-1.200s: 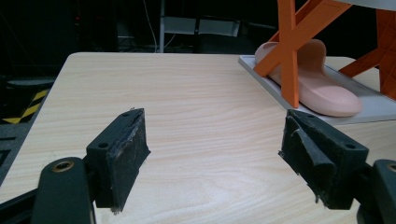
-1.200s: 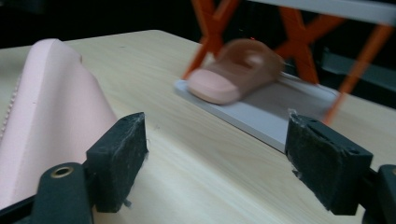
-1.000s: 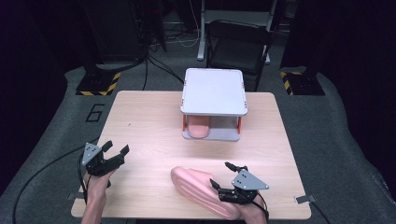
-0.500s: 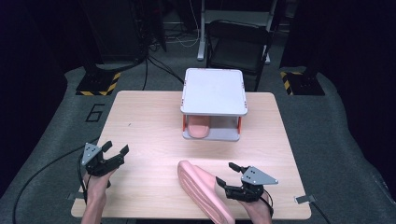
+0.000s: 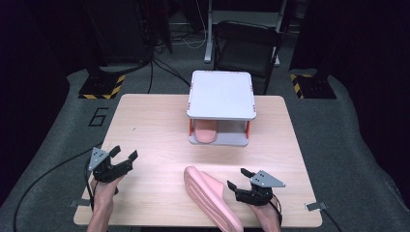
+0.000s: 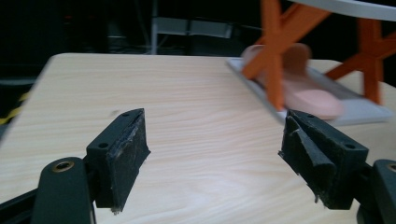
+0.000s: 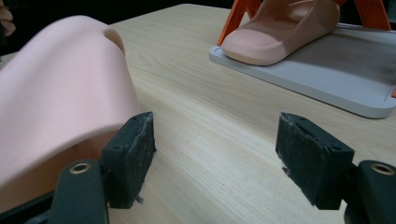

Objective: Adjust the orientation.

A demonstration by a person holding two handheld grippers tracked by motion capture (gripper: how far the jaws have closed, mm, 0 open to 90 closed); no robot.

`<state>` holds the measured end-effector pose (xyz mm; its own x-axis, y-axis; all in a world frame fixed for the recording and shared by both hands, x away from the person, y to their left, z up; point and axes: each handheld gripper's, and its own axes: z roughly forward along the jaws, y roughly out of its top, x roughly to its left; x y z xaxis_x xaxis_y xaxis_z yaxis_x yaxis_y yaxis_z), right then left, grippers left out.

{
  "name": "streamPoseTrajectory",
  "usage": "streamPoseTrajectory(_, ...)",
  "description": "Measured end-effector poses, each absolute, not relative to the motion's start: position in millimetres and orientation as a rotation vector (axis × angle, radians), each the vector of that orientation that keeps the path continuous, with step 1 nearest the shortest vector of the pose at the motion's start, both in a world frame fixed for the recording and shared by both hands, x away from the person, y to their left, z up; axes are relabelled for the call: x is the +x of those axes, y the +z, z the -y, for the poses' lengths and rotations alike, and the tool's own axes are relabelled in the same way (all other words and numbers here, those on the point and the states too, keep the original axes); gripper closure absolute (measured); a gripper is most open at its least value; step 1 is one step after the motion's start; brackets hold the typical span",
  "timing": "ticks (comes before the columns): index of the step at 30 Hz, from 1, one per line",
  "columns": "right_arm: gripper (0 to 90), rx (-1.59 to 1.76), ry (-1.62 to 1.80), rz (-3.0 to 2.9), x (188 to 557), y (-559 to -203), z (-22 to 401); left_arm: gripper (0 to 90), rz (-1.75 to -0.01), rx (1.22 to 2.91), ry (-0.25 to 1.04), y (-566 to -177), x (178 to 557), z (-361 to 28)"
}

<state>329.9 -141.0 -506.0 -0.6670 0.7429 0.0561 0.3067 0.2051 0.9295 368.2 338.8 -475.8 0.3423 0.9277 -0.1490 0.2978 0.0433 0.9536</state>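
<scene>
Wooden tabletop (image 5: 154, 130) seen from above, dark floor all around. Toward the far edge, a white two-level rack (image 5: 221, 94) on orange legs, with one pink slipper (image 5: 207, 132) already lying on its lower shelf. Near the front edge, slightly right of centre, a second pink slipper (image 5: 210, 197) lying diagonally on the wood, held by nothing. Just to its right, the right tool (image 5: 237, 180), jaws spread and empty, having just narrowed a little with nothing between them. At the front left, well apart from both slippers, the left tool (image 5: 123, 154), also spread wide and empty, raised in a hand. Probably the pick-up step for the loose slipper, ahead of placing it beside its mate; next move likely calls for bringing the right jaws around the slipper's strap or edge and closing. From the right gripper view: the slipper's arched strap (image 7: 60, 84) bulging close beside the left-hand jaw, whether touching cannot be told. From the left gripper view: bare wood between the jaws, the rack's orange legs (image 6: 275, 51) and shelved slipper beyond, blurred.
</scene>
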Motion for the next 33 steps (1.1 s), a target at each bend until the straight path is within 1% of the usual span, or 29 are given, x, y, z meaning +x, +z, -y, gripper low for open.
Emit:
streamPoseTrajectory(1,27.5,0.977,1.458,-2.081,330,-506,141,22.4,-1.146,1.500,0.696,-474,368,-332)
streamPoseTrajectory(2,27.1,1.004,1.467,-2.064,331,-506,142,22.4,-1.069,1.531,0.662,-467,366,-310)
streamPoseTrajectory(4,27.1,1.019,1.467,-2.045,331,-504,146,21.9,-1.005,1.565,0.619,-460,364,-286)
streamPoseTrajectory(5,27.1,1.019,1.467,-2.045,331,-504,146,21.5,-1.005,1.565,0.619,-460,364,-286)
streamPoseTrajectory(6,27.0,1.014,1.467,-2.018,331,-503,151,21.2,-0.927,1.609,0.579,-455,361,-259)
streamPoseTrajectory(8,27.1,1.037,1.462,-1.991,331,-501,158,20.7,-0.859,1.656,0.556,-451,357,-232)
streamPoseTrajectory(9,27.1,1.037,1.462,-1.991,331,-501,158,20.5,-0.859,1.656,0.556,-451,357,-232)
streamPoseTrajectory(11,27.2,1.067,1.455,-1.960,331,-500,166,20.3,-0.804,1.688,0.542,-449,353,-207)
streamPoseTrajectory(12,27.2,1.093,1.446,-1.940,331,-500,172,19.6,-0.787,1.693,0.531,-450,352,-185)
streamPoseTrajectory(13,27.2,1.103,1.442,-1.936,331,-500,174,19.3,-0.775,1.718,0.513,-451,352,-176)
streamPoseTrajectory(15,27.2,1.115,1.439,-1.919,331,-500,178,19.2,-0.766,1.738,0.522,-454,353,-169)
streamPoseTrajectory(16,27.2,1.123,1.436,-1.912,331,-499,180,19.1,-0.757,1.786,0.531,-460,353,-157)
streamPoseTrajectory(17,27.2,1.123,1.436,-1.912,331,-499,180,19.1,-0.757,1.786,0.531,-460,353,-157)
streamPoseTrajectory(18,27.2,1.120,1.433,-1.906,330,-499,182,19.1,-0.747,1.844,0.558,-465,352,-154)
streamPoseTrajectory(19,27.2,1.120,1.433,-1.906,330,-499,182,19.4,-0.747,1.844,0.558,-465,352,-154)
streamPoseTrajectory(20,27.2,1.121,1.432,-1.904,330,-499,185,19.3,-0.758,1.833,0.542,-466,352,-161)
streamPoseTrajectory(21,27.2,1.121,1.432,-1.904,330,-499,185,19.1,-0.758,1.833,0.542,-466,352,-161)
streamPoseTrajectory(23,27.2,1.128,1.425,-1.900,331,-499,186,19.1,-0.767,1.846,0.563,-465,348,-174)
streamPoseTrajectory(24,27.2,1.129,1.427,-1.906,331,-499,186,19.1,-0.763,1.852,0.553,-465,347,-180)
streamPoseTrajectory(27,27.2,1.121,1.425,-1.913,331,-499,184,19.2,-0.761,1.851,0.549,-465,343,-191)
streamPoseTrajectory(29,27.2,1.112,1.427,-1.922,331,-499,182,19.2,-0.772,1.828,0.542,-467,334,-205)
streamPoseTrajectory(30,30.9,1.111,1.424,-1.914,331,-499,180,19.1,-0.774,1.812,0.532,-468,332,-208)
streamPoseTrajectory(33,28.6,1.127,1.428,-1.907,332,-499,180,19.2,-0.771,1.807,0.519,-469,327,-212)
